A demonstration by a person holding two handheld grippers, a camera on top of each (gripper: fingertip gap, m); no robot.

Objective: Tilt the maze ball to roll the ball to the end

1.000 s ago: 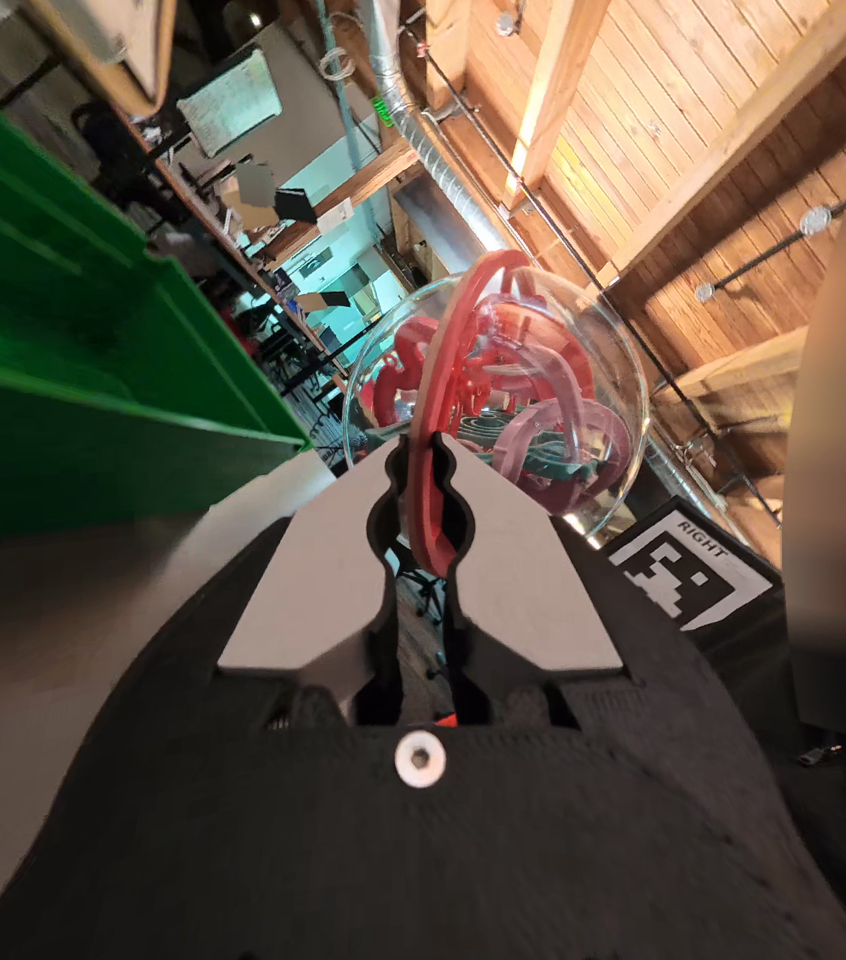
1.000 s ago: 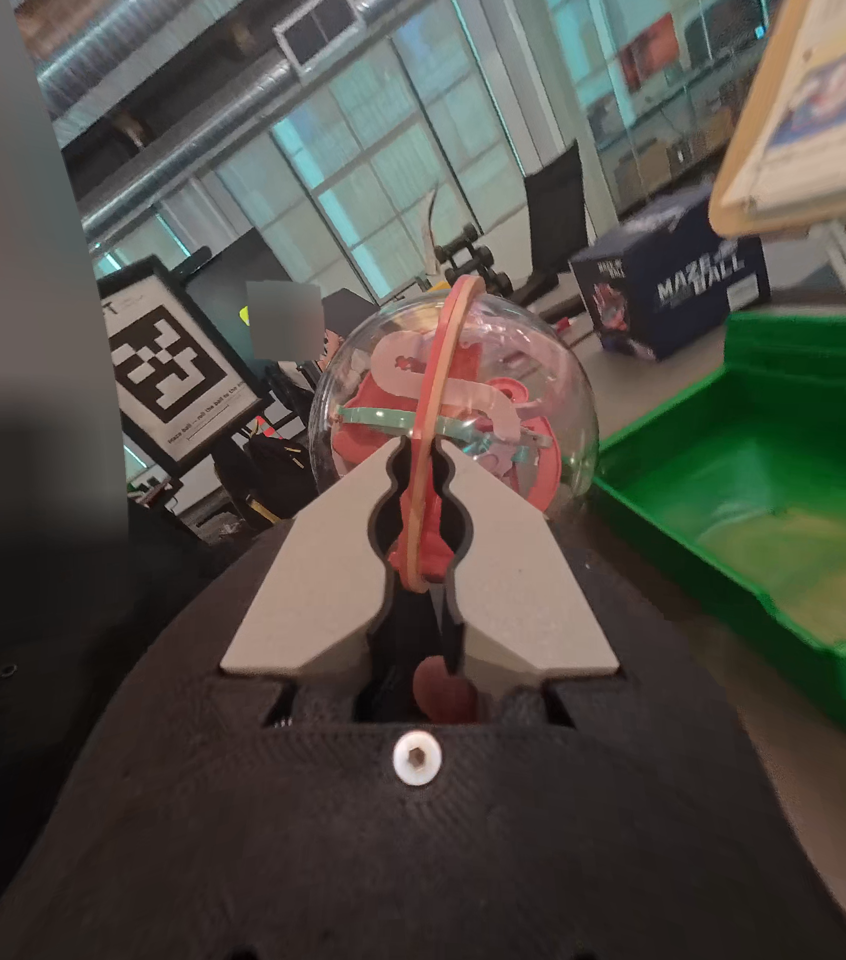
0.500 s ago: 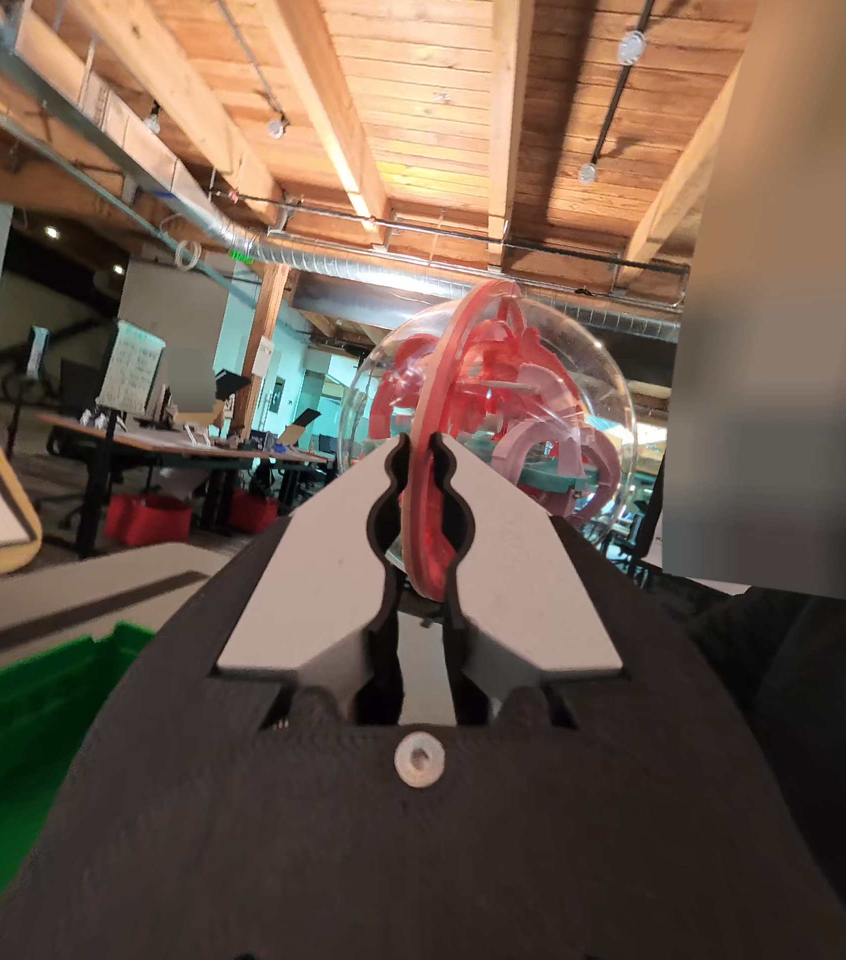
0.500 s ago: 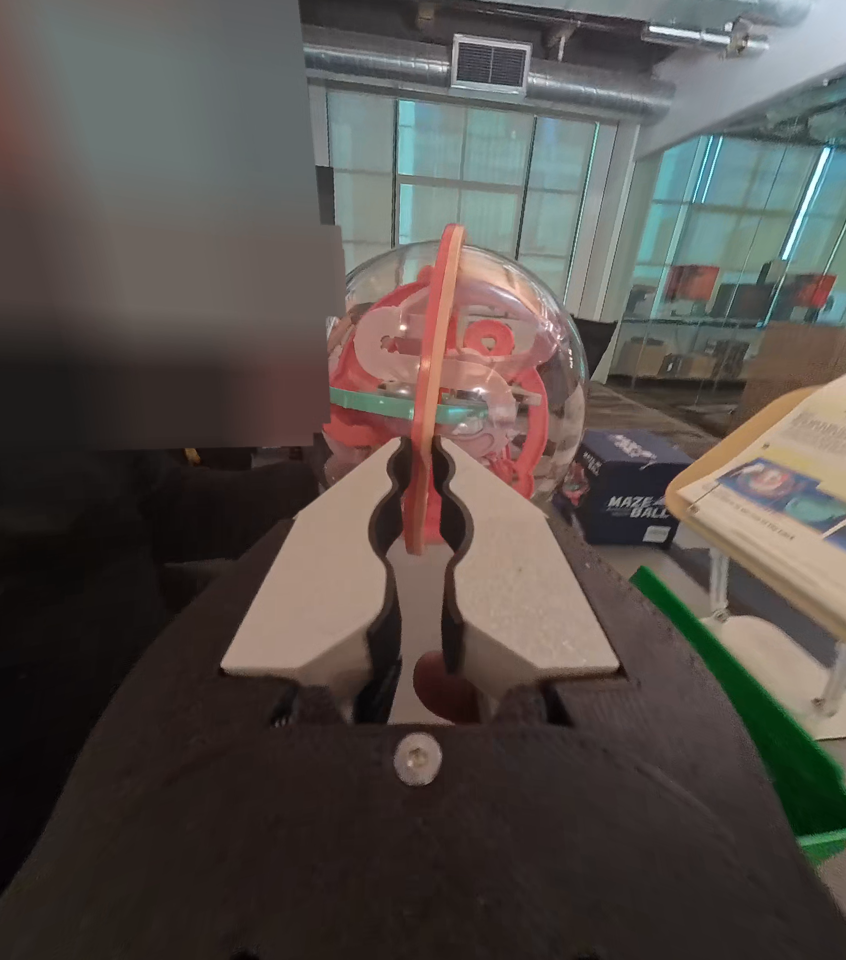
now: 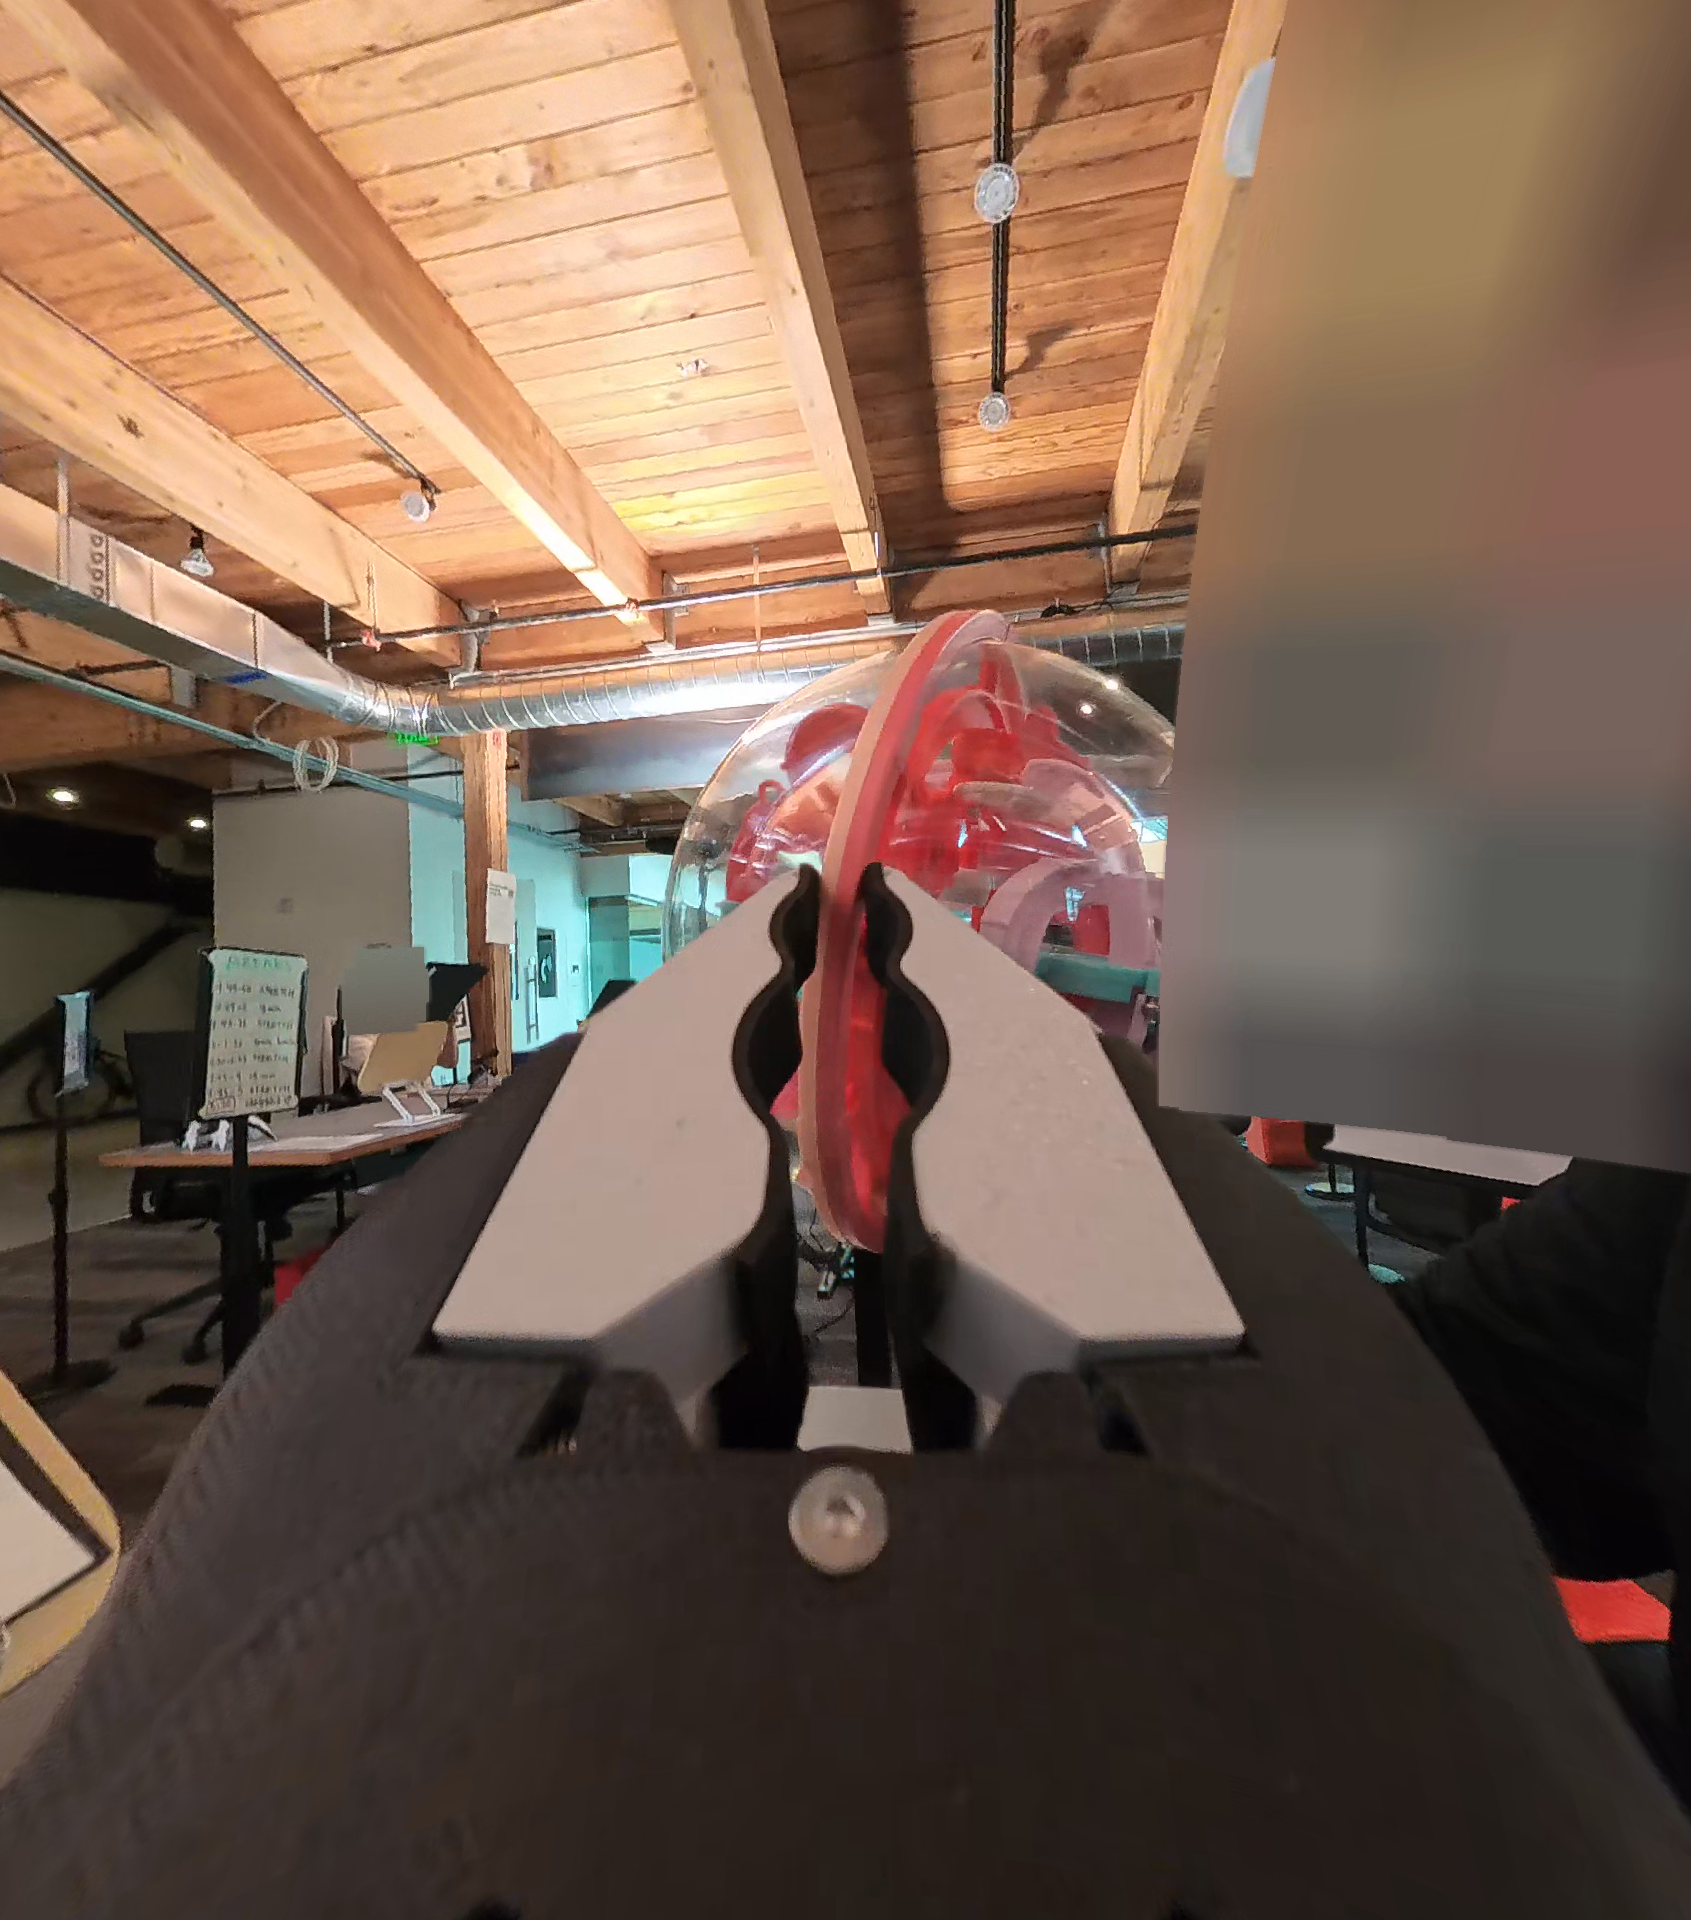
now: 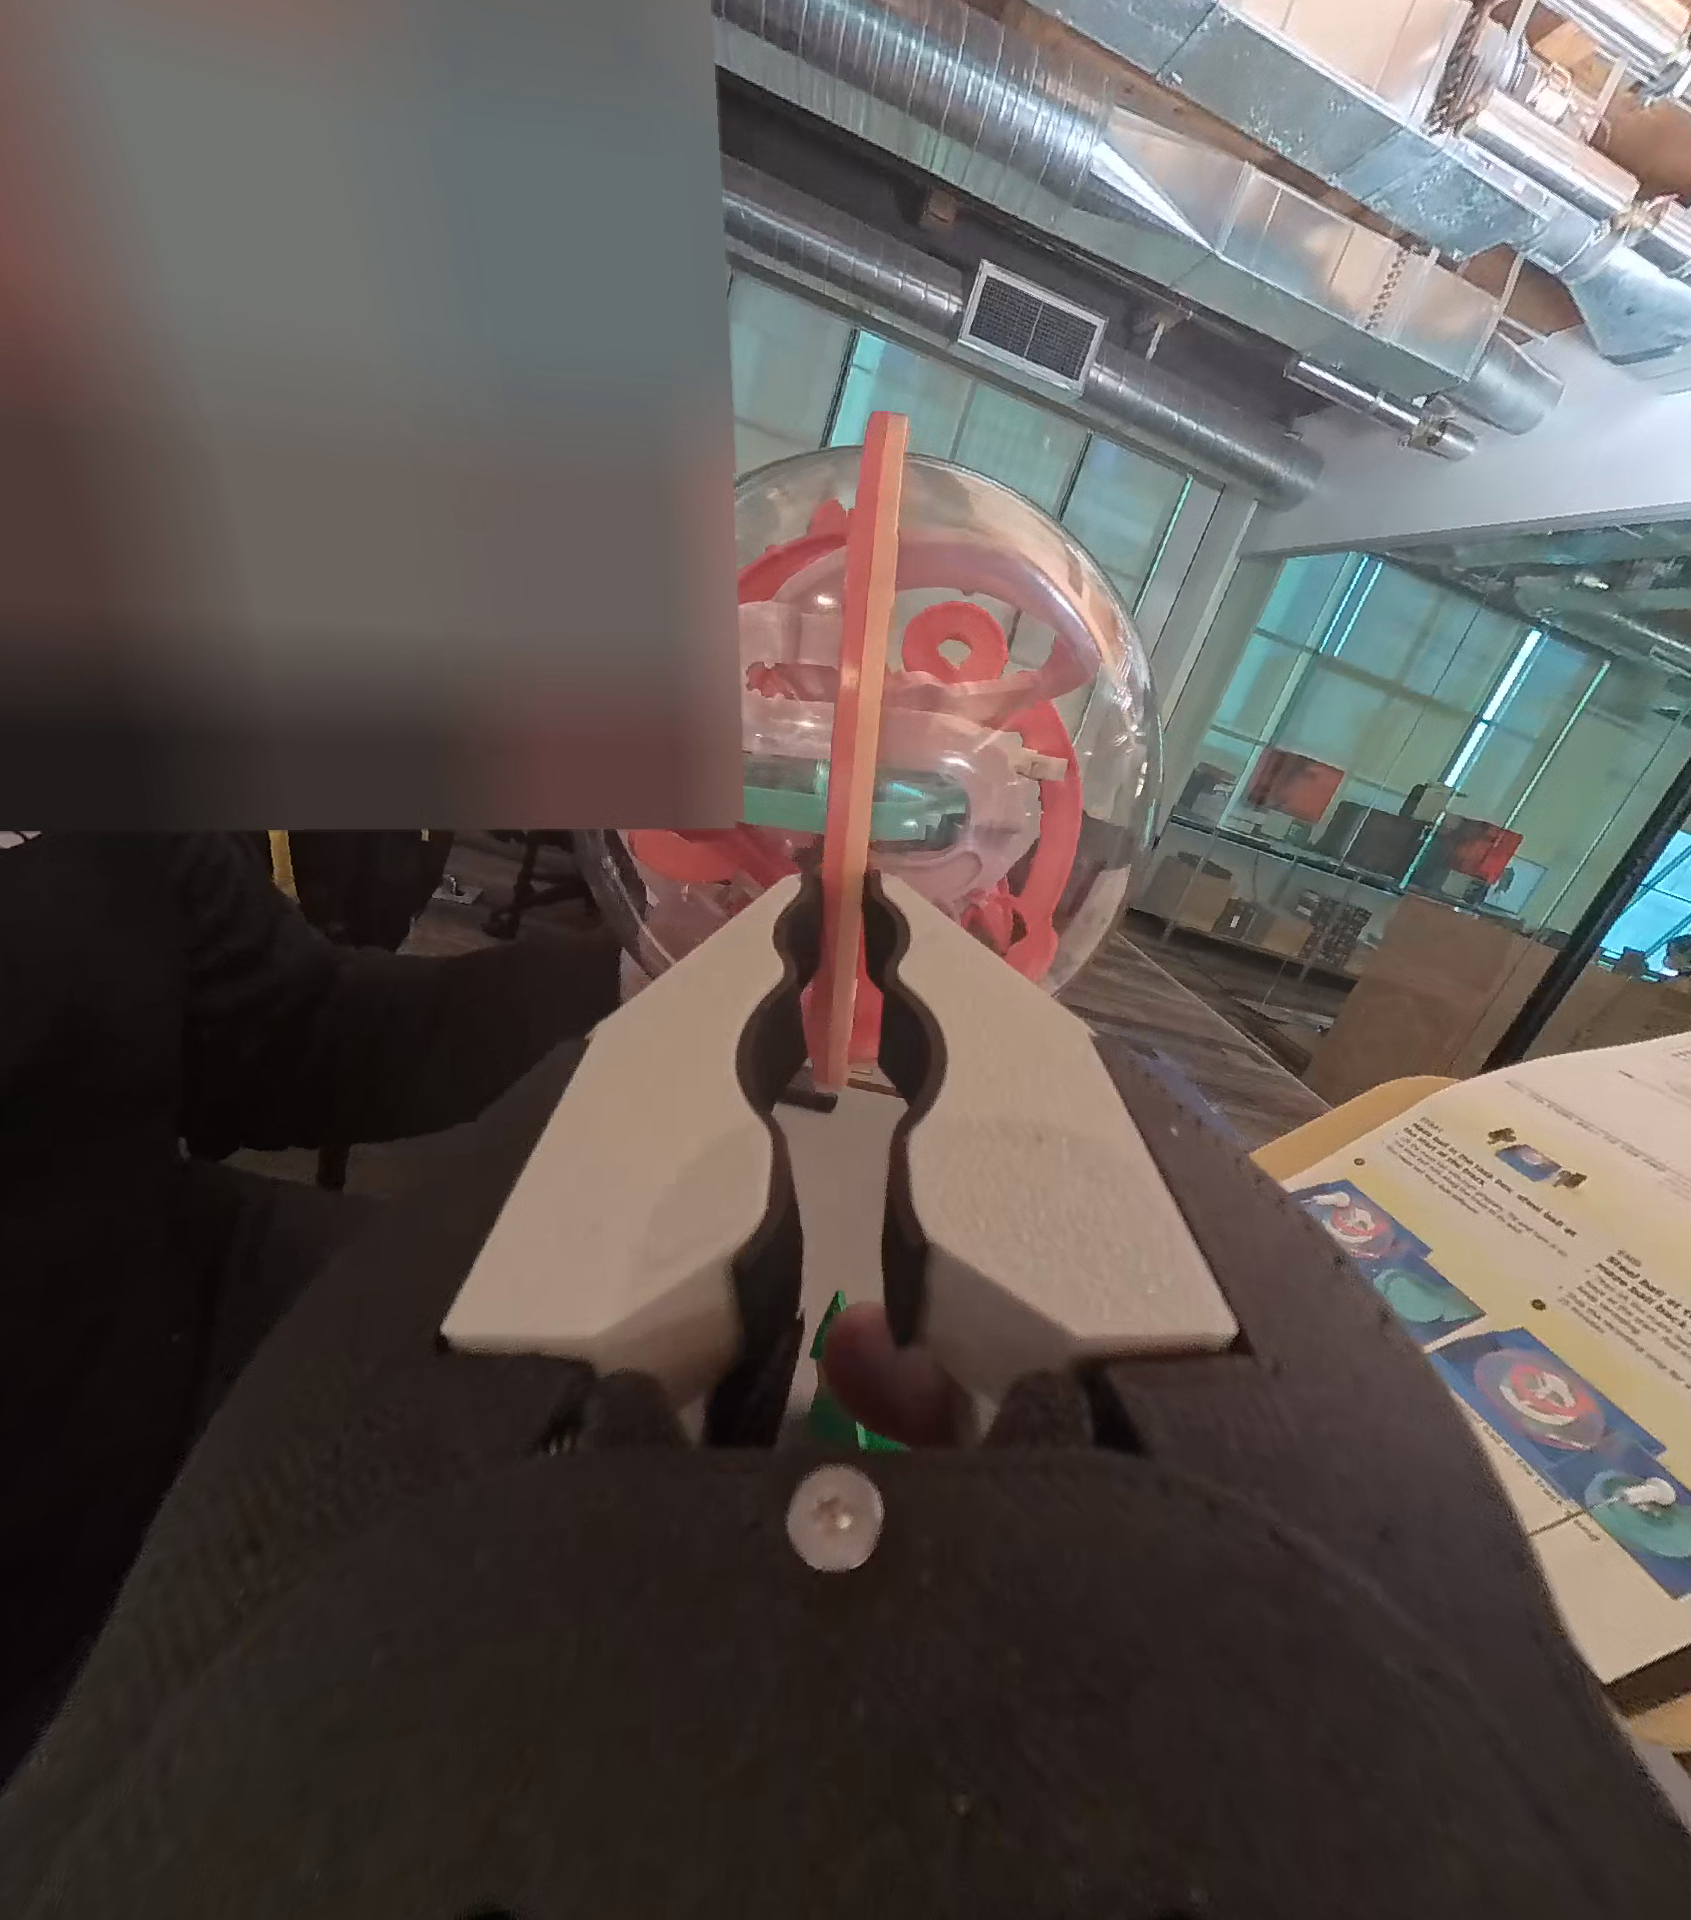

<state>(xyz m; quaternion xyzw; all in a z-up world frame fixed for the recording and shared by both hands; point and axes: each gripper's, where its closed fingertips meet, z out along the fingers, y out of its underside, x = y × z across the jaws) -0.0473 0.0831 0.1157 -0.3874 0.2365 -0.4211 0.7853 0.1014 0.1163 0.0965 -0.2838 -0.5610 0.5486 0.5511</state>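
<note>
The maze ball (image 5: 934, 831), a clear sphere with red, pink and teal tracks inside, sits just right of the frame centre in the left wrist view and at centre in the right wrist view, held up off any worktop. The left hand-held gripper (image 5: 839, 894) is nearly closed, its pads pinching the ball's red equator rim. The right hand-held gripper (image 6: 839, 894) clamps that rim likewise. An instruction sheet (image 6: 1589, 1299) lies at lower right.

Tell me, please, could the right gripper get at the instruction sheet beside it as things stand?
Probably not yet: the right gripper is clamped on the maze ball's red rim. The instruction sheet lies uncovered close by, so letting go would free it.
</note>
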